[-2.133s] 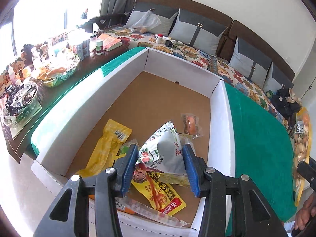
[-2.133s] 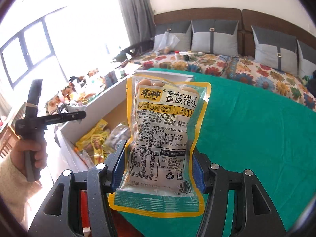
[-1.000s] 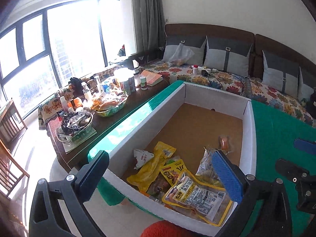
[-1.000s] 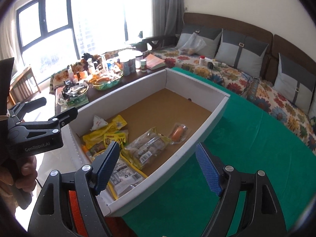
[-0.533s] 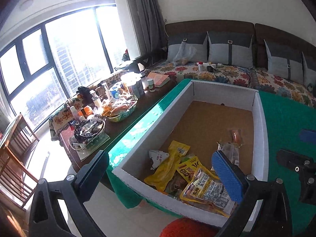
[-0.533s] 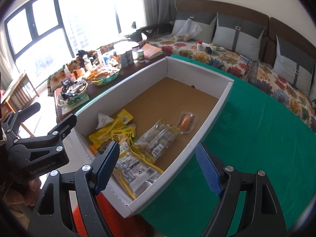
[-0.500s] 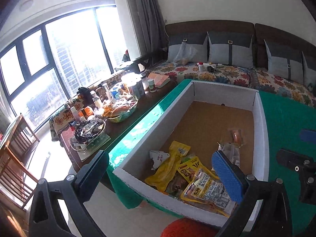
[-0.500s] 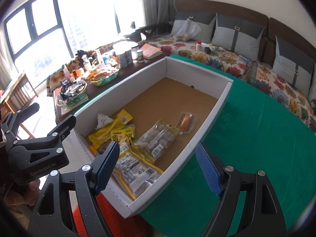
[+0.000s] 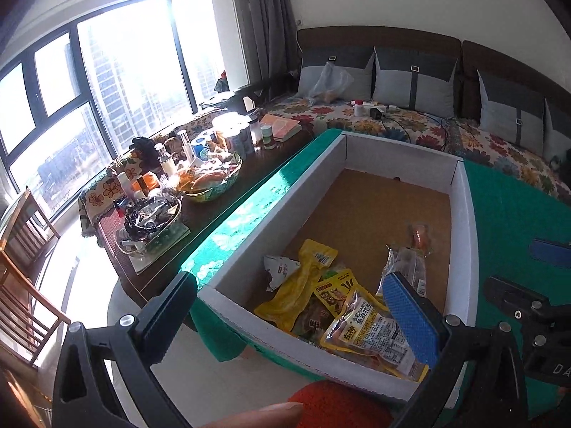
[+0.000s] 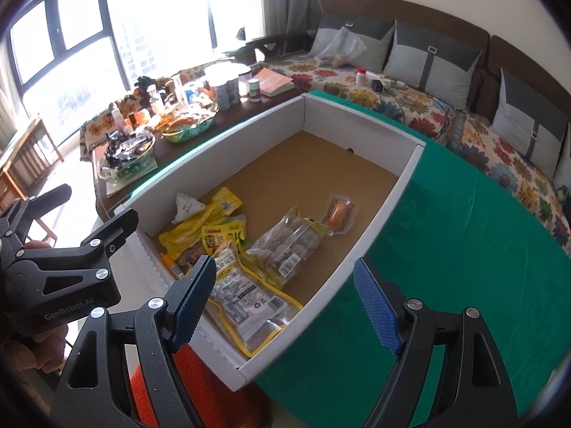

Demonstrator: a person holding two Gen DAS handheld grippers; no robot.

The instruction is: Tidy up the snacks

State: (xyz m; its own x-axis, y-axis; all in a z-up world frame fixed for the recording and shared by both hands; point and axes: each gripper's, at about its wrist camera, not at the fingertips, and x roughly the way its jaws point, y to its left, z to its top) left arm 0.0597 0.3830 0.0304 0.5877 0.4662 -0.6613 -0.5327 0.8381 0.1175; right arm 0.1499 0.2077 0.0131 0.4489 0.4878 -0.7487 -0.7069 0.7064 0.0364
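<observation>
With both the left tool and right tool gaping empty above the box, we judge another snack comes next.

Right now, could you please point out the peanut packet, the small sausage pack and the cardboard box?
peanut packet (image 10: 246, 296), right wrist view, on its printed back panel.
small sausage pack (image 10: 338, 214), right wrist view, on the orange sausage.
cardboard box (image 10: 378, 221), right wrist view, on its white right wall.
</observation>
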